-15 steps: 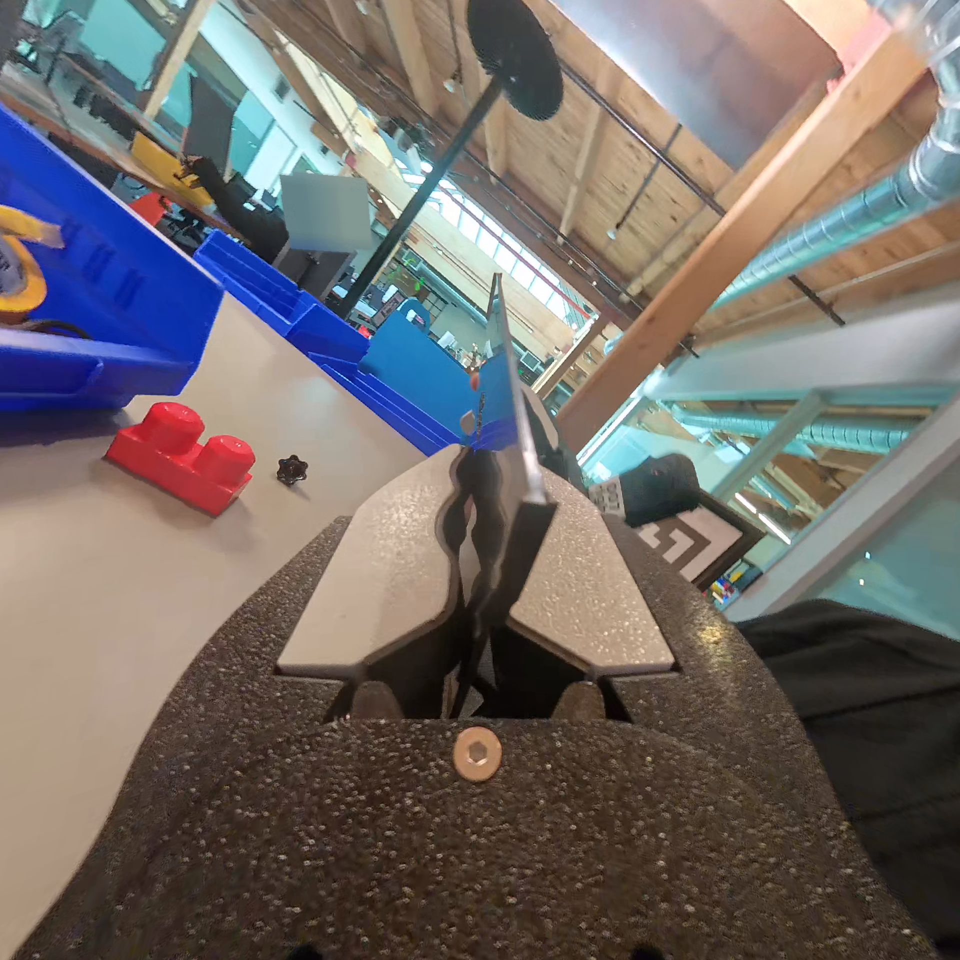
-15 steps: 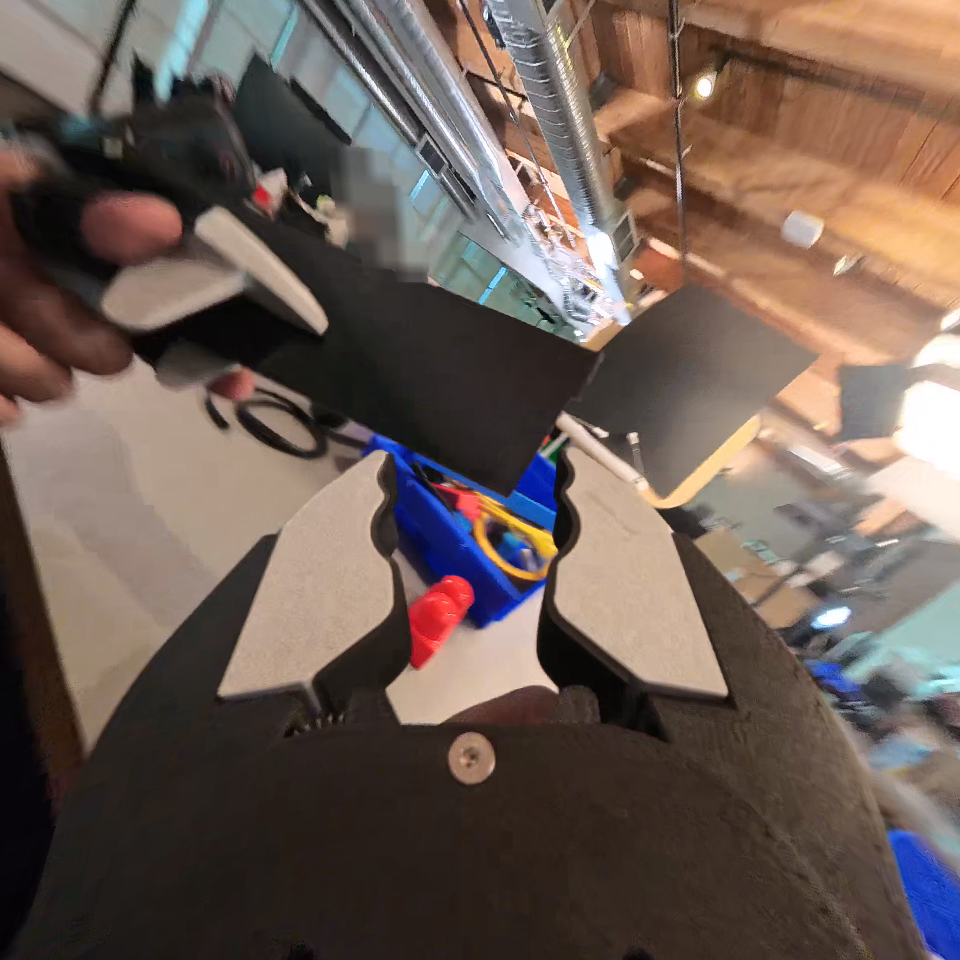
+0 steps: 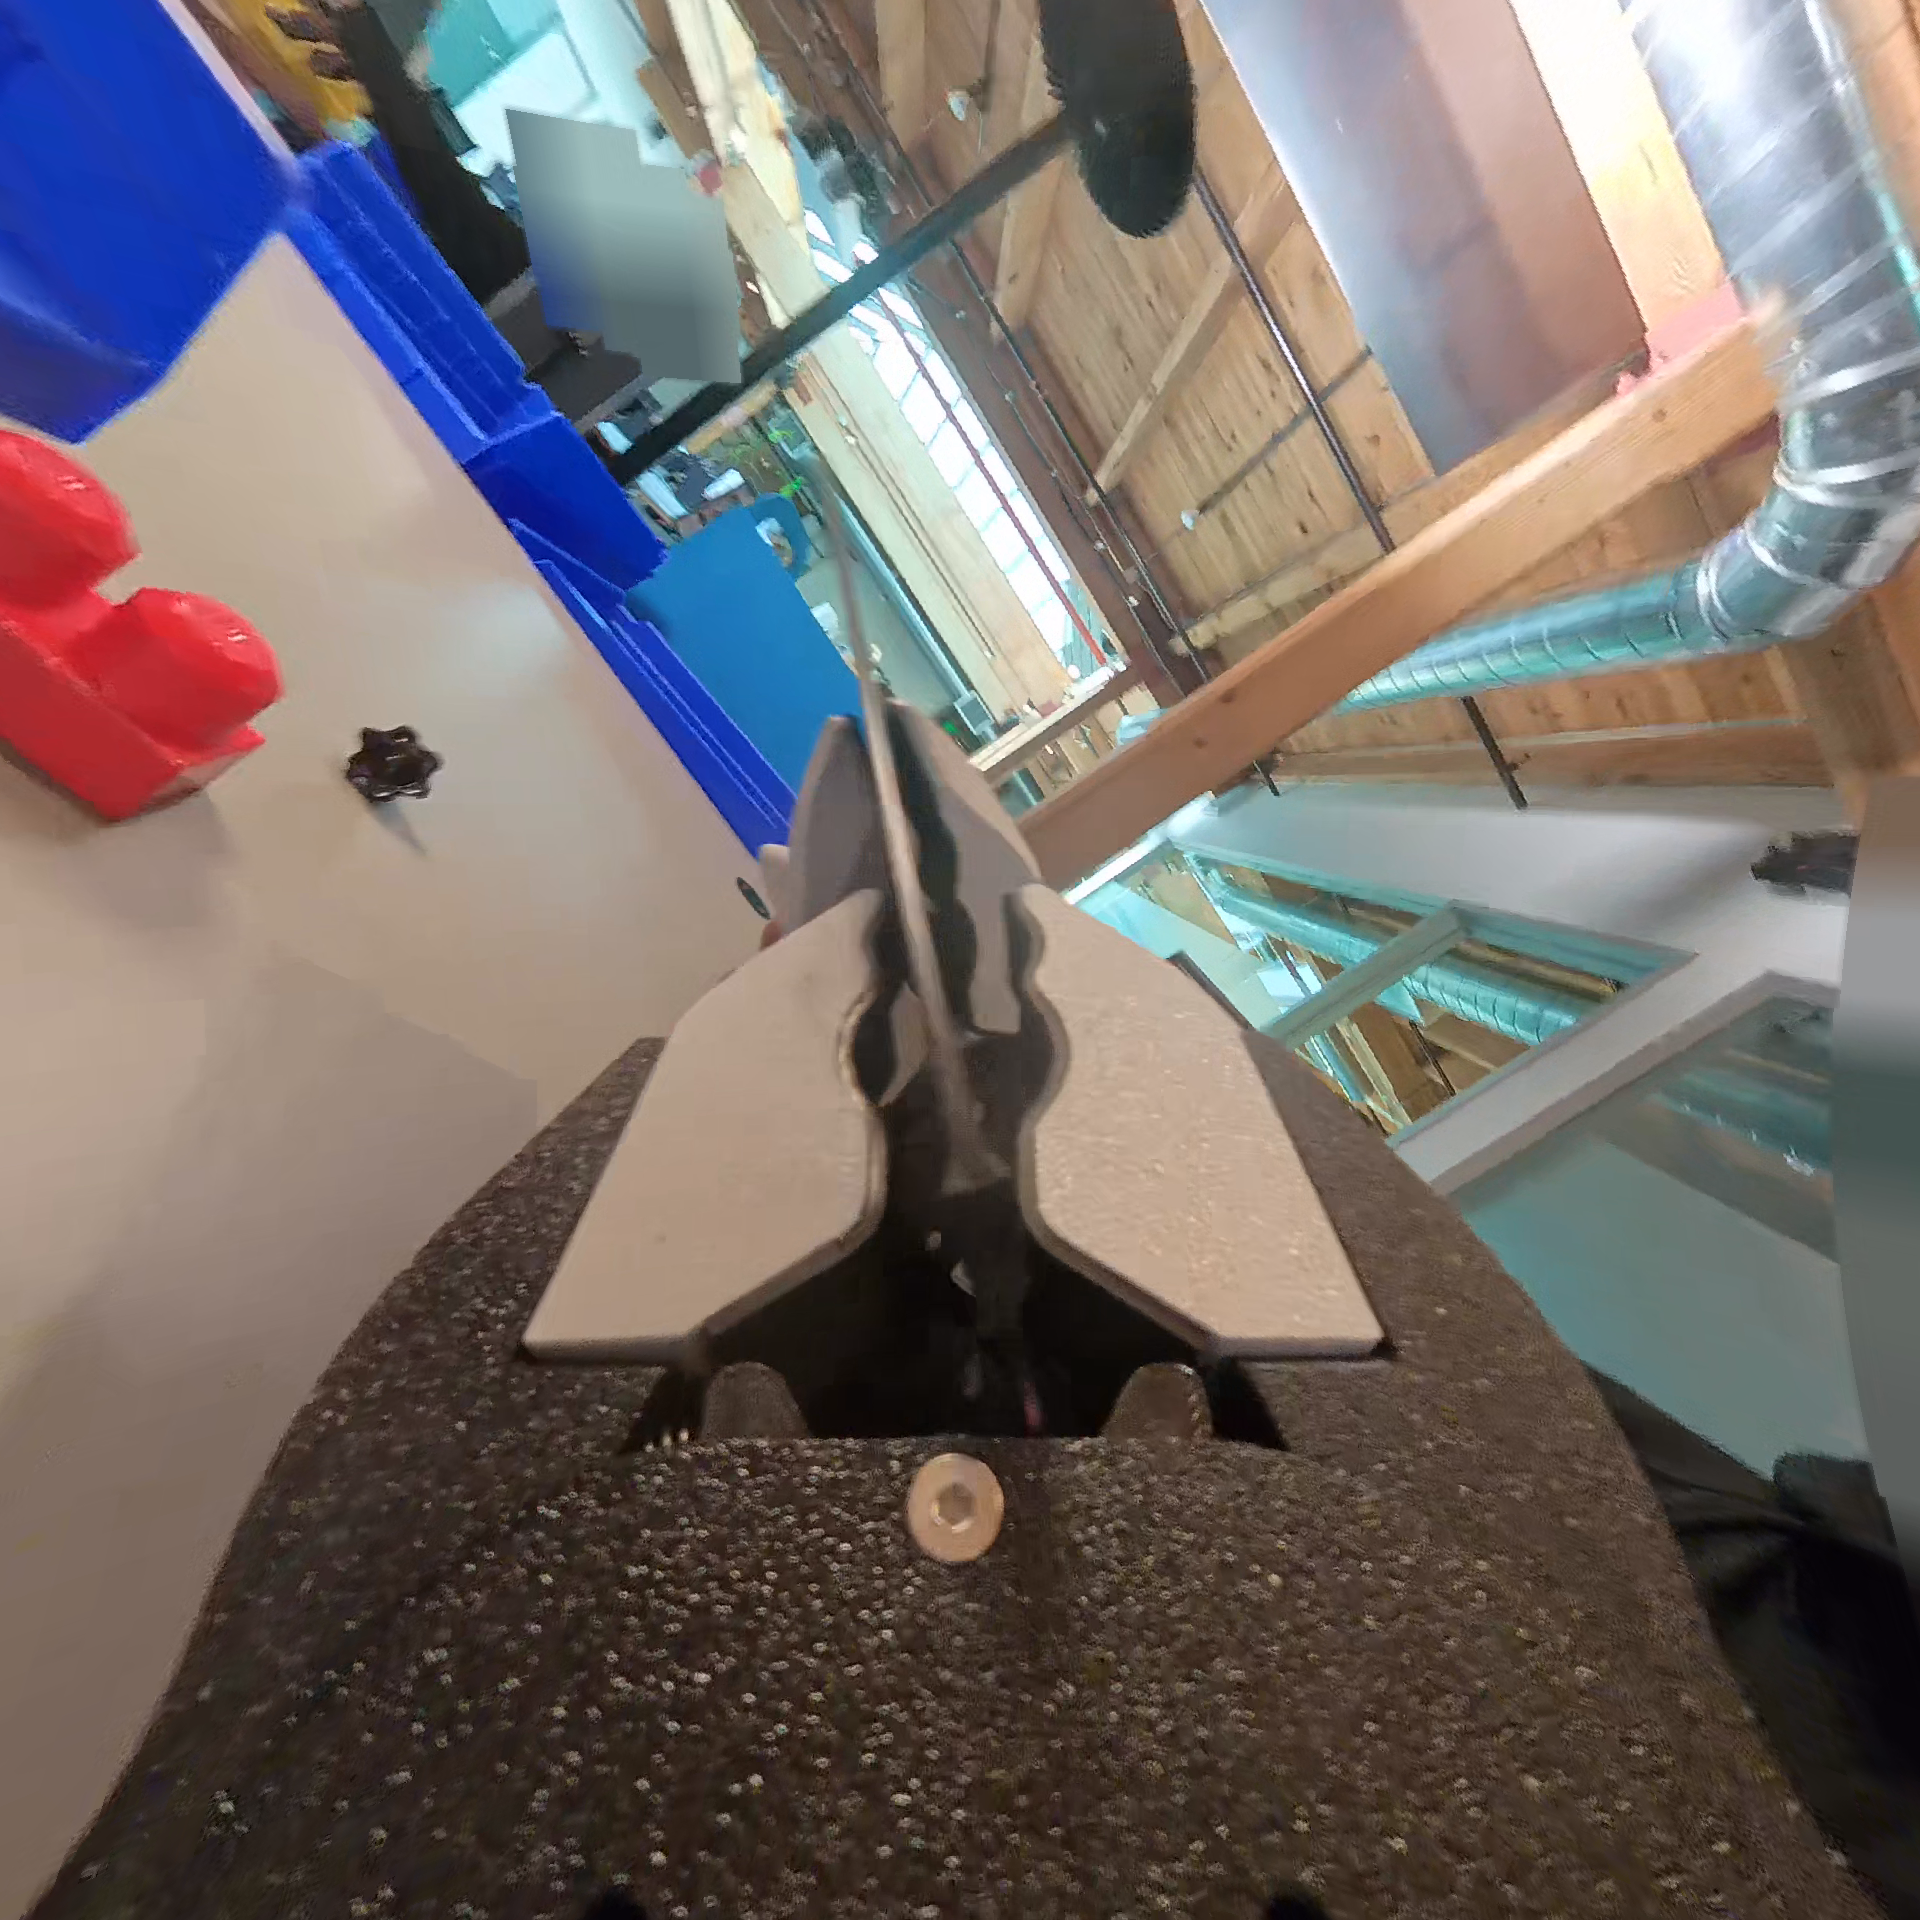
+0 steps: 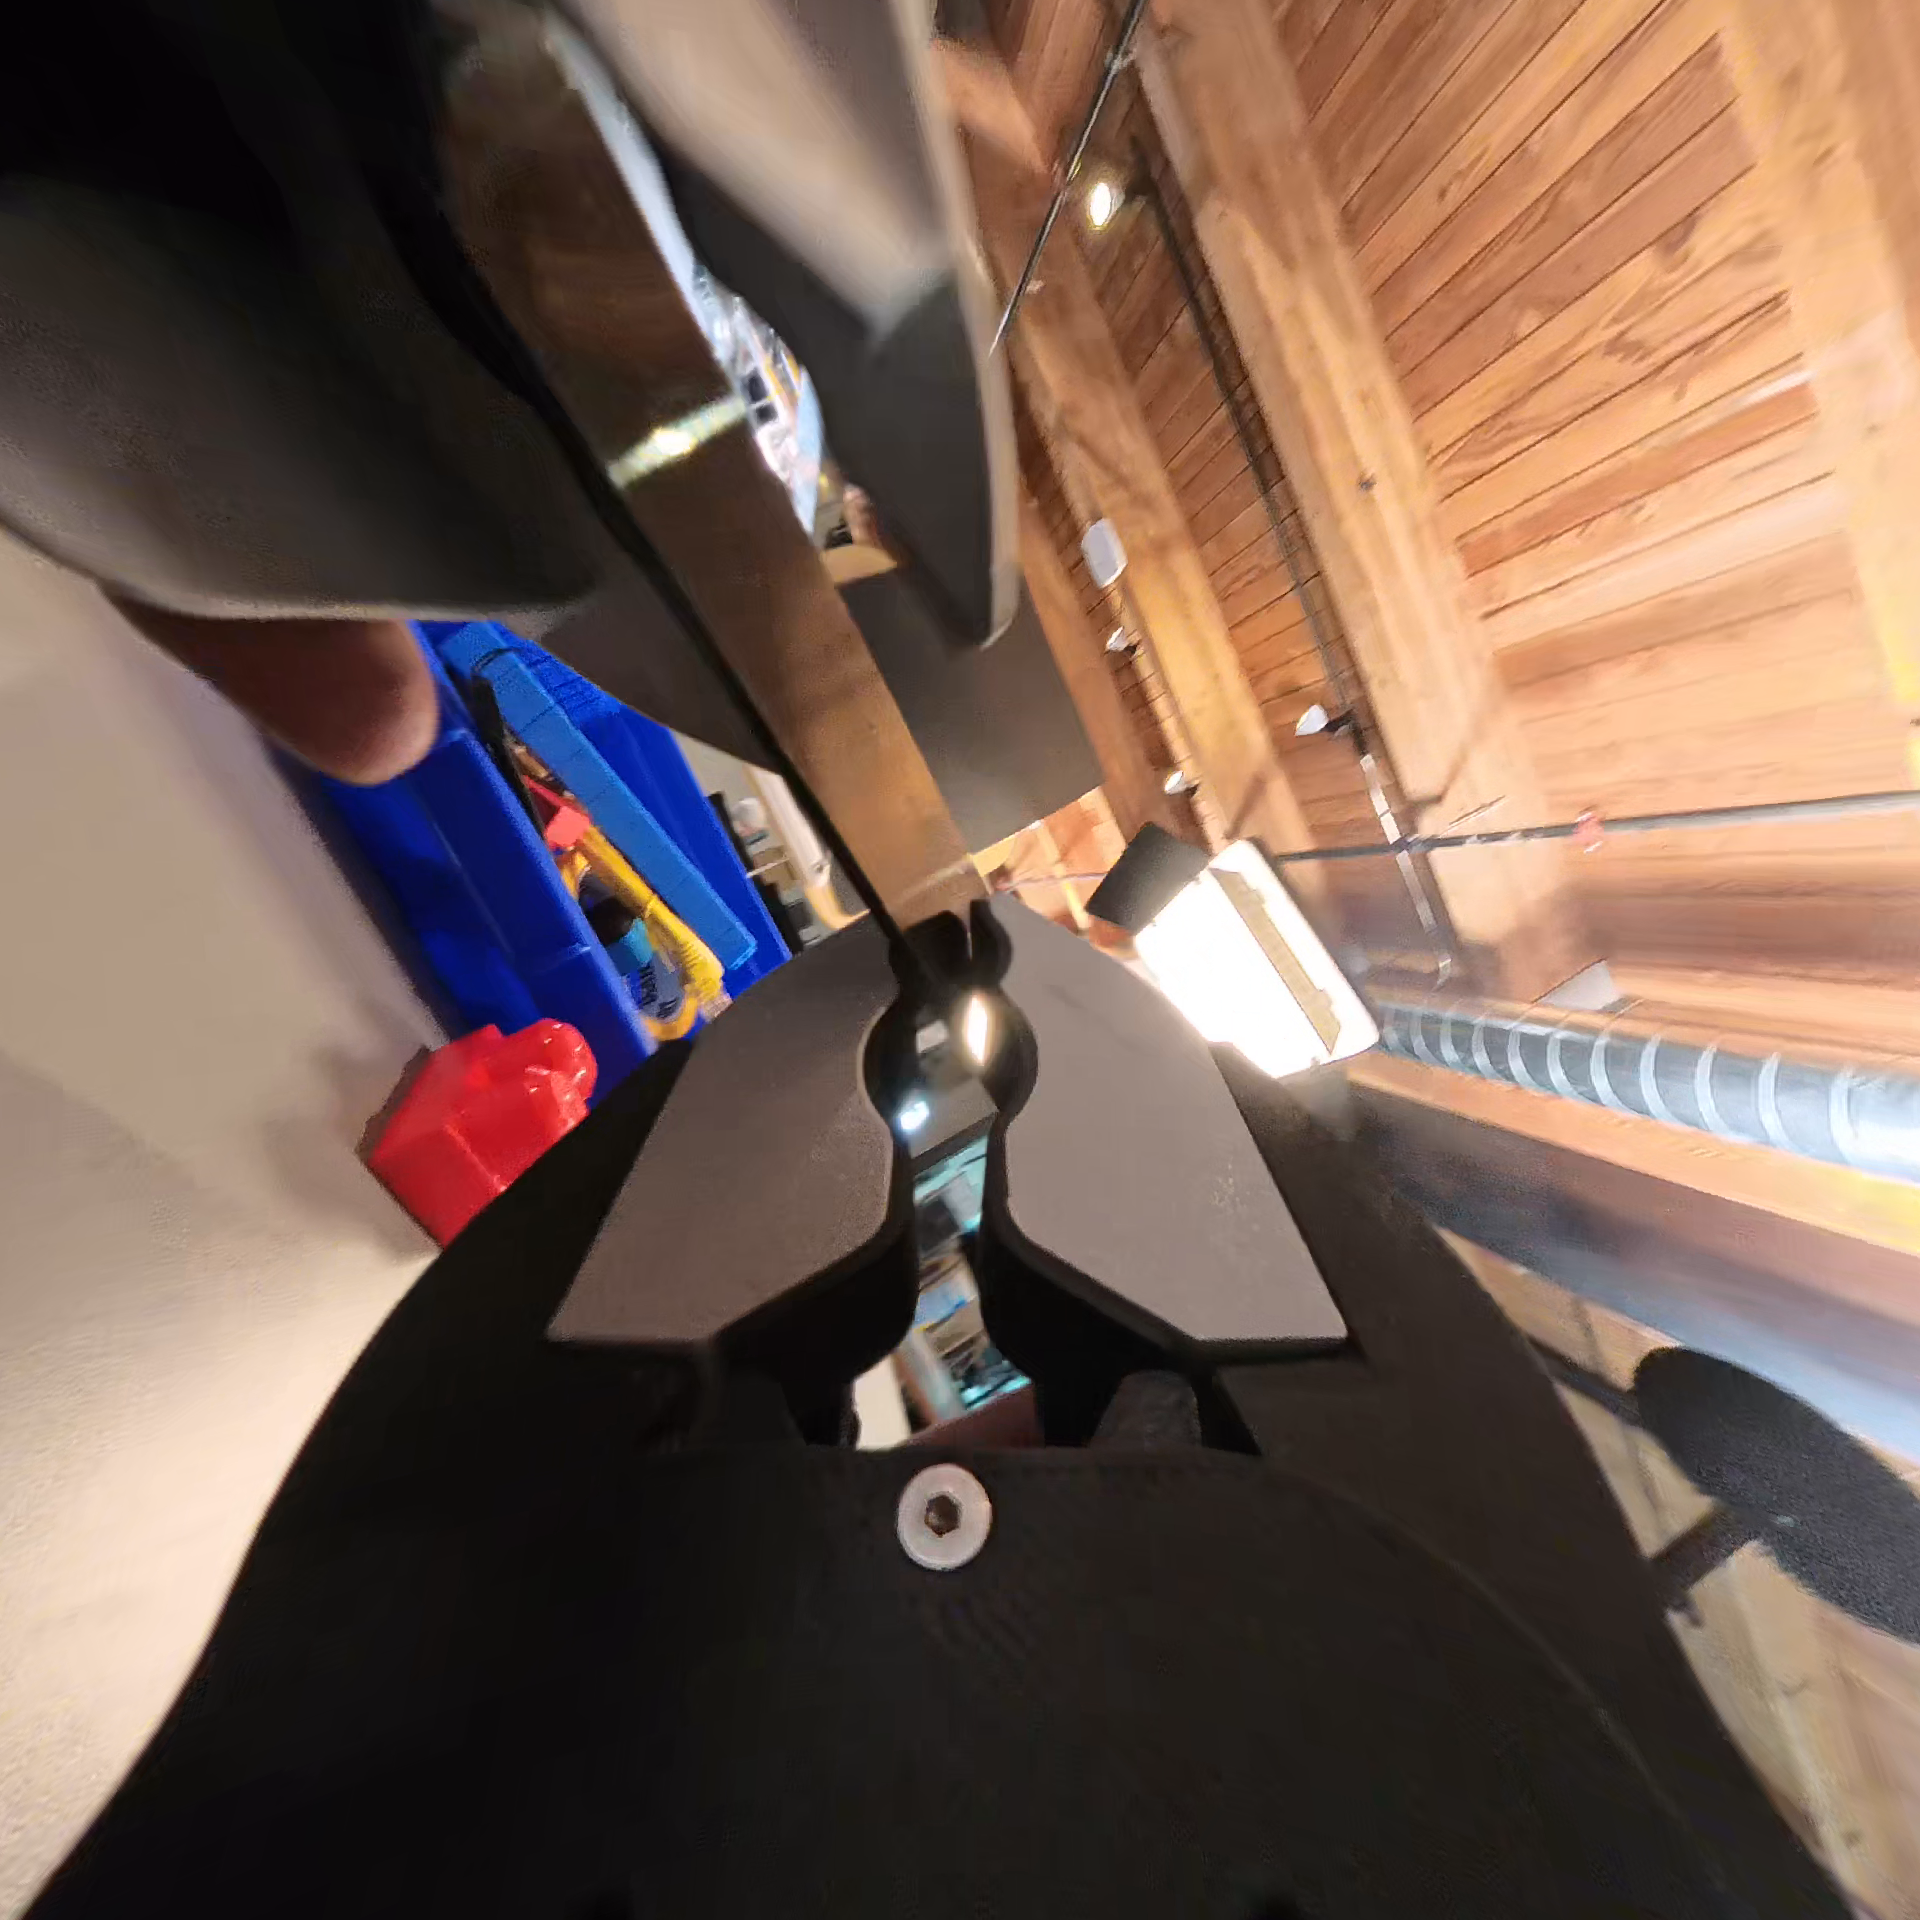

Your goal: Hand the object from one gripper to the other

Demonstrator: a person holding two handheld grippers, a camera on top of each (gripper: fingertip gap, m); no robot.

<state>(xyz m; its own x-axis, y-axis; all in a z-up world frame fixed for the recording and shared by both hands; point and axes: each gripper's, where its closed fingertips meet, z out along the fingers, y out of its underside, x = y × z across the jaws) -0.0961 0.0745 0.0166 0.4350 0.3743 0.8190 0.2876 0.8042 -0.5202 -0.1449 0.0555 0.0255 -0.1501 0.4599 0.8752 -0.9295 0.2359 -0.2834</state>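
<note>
Presently catalogued, from the claws outward.

Item 1, left claw (image 3: pixel 940 925): grey pads parted by a narrow gap, a little wider than the thing standing in it. No pad can be seen pressing on that thing.

Item 2, thin black plate (image 3: pixel 921 914): the task's thing, seen edge-on and held in the air. Its near end stands in the gap of the left claw; its middle runs on through the other claw, and its far edge points up toward the ceiling.

Item 3, right claw (image 4: pixel 951 935): tips drawn together and pinching the plate. In the left wrist view its two grey fingers show just beyond the left claw's pads, one on each face of the plate.

Item 4, fingertip (image 4: pixel 322 696): a person's, left of the plate in the right wrist view, under the blurred body of the left claw.

Item 5, table (image 3: pixel 260 1039): pale grey, below and left of the plate.

Item 6, small black star-shaped knob (image 3: pixel 393 766): on the table, left of the plate.

Item 7, red block (image 3: pixel 114 665): two-studded, on the table, farther left of the plate than the knob.

Item 8, blue bins (image 3: pixel 582 488): a row along the table's far edge, up and left of the plate; one holds a yellow cable (image 4: pixel 665 935).

Item 9, metal duct (image 3: pixel 1558 634): under the wooden ceiling, right of the plate.
</note>
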